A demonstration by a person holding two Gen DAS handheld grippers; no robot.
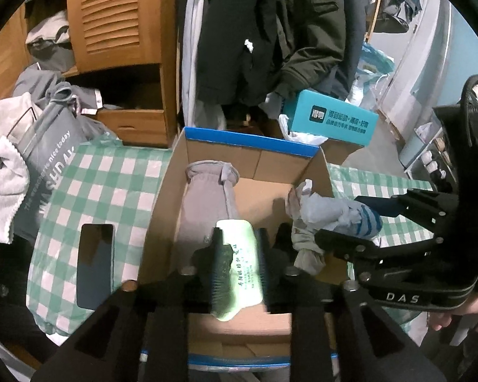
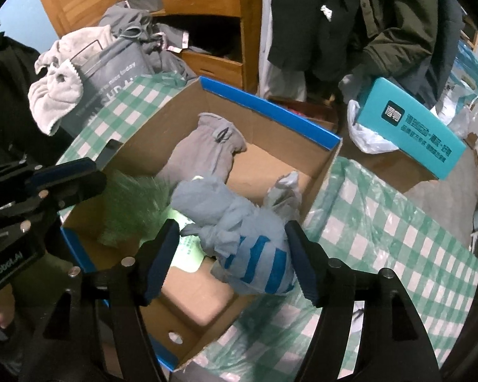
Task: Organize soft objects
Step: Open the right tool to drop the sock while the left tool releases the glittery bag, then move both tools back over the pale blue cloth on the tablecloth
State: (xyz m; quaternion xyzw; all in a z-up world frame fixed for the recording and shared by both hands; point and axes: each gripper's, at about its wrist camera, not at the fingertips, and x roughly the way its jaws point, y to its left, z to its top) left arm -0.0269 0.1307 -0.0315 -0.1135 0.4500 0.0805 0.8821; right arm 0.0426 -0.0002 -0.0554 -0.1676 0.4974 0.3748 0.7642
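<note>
An open cardboard box (image 1: 255, 145) (image 2: 271, 111) with blue rims stands on a green checked cloth. A grey rolled garment (image 1: 207, 191) (image 2: 200, 156) lies inside it. My left gripper (image 1: 239, 264) is shut on a pale green tissue pack (image 1: 239, 254) and holds it over the box; the pack shows blurred in the right wrist view (image 2: 133, 203). My right gripper (image 2: 232, 251) is open around a light blue bundle with blue stripes (image 2: 248, 238) (image 1: 334, 216), which hangs at the box's right edge.
A dark phone (image 1: 95, 264) lies on the cloth left of the box. A grey laundry bag (image 1: 47, 146) with a white towel (image 1: 3, 175) stands at the left. A teal box (image 1: 331, 117) sits behind. Coats (image 1: 271, 31) hang by a wooden wardrobe (image 1: 118, 16).
</note>
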